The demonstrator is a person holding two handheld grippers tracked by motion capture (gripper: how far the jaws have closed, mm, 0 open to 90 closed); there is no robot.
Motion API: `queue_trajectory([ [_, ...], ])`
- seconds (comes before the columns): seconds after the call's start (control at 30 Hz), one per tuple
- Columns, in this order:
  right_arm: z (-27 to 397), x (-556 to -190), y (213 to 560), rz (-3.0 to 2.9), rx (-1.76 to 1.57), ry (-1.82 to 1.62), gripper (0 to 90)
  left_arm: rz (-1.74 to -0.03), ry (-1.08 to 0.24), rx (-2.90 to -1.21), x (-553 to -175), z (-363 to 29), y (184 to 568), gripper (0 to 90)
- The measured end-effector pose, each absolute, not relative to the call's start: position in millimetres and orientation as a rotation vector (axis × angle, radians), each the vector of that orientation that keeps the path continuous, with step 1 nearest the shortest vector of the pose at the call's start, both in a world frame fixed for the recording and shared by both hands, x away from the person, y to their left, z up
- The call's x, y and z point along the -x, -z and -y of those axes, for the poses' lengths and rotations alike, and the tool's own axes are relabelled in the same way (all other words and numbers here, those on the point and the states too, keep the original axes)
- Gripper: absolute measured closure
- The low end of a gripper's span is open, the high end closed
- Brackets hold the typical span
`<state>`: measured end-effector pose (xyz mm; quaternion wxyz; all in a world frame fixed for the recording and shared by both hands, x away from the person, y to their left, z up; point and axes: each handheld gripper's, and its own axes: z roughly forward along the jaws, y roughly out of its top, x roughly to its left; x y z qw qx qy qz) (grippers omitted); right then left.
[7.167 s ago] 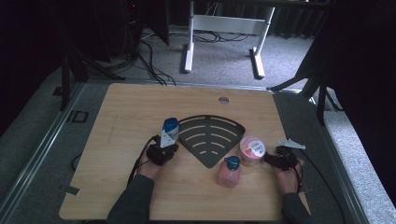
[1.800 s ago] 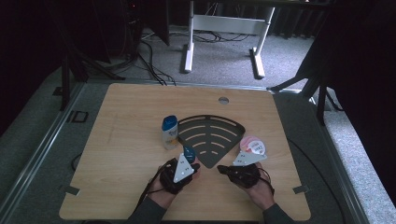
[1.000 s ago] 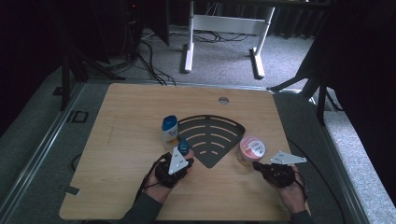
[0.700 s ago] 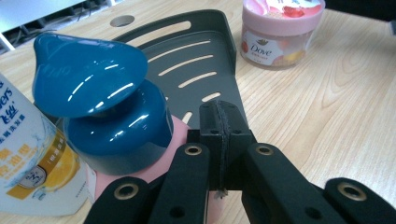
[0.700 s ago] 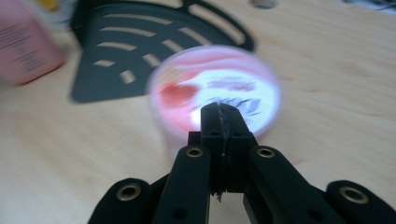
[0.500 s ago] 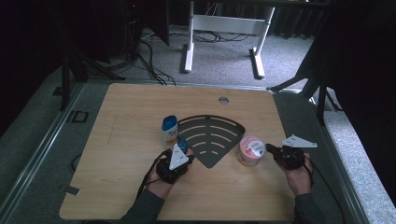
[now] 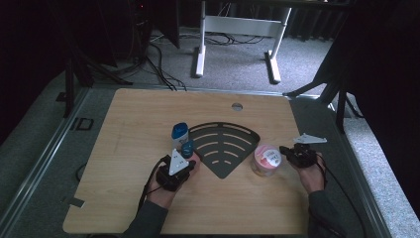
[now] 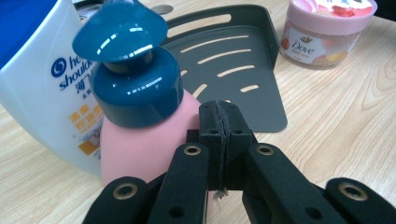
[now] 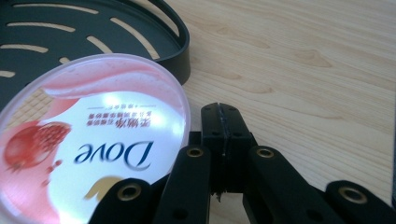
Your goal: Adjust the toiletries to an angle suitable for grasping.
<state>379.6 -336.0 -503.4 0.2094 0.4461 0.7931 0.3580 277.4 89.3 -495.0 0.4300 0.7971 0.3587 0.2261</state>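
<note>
A pink bottle with a teal cap (image 7: pixel 187 148) (image 8: pixel 133 88) stands just in front of a white shampoo bottle with a blue cap (image 7: pixel 180 132) (image 8: pixel 39 70), left of the dark grey corner shelf (image 7: pixel 225 144) (image 8: pixel 233 60). My left gripper (image 7: pixel 189 158) (image 8: pixel 219 112) is shut and empty. Its tips are close beside the pink bottle's lower right side; whether they touch it I cannot tell. A pink Dove jar (image 7: pixel 266 159) (image 9: pixel 88 154) stands right of the shelf (image 9: pixel 93 37). My right gripper (image 7: pixel 284 149) (image 9: pixel 222 114) is shut and empty, just right of the jar's lid.
The shelf lies flat on the wooden table (image 7: pixel 138 114) between the two hands. A round cable hole (image 7: pixel 237 106) sits near the table's far edge. Cables trail from both grippers toward the near edge. Bare wood stretches across the left and far parts of the table.
My right gripper has moved away from the near edge and a little to the right, up alongside the Dove jar. The left gripper and the bottles have hardly shifted.
</note>
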Motion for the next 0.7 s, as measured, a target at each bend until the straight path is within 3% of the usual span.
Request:
queue_trajectory([
  [0.33,334,-392,502,-2.263,-1.190,-1.062,90.0,-0.868,-0.543,-2.025,-274,-83,503,87.1],
  [0.7,323,-382,503,-2.345,-1.091,-1.077,90.0,-0.787,-0.500,-2.072,-271,-62,508,85.1],
])
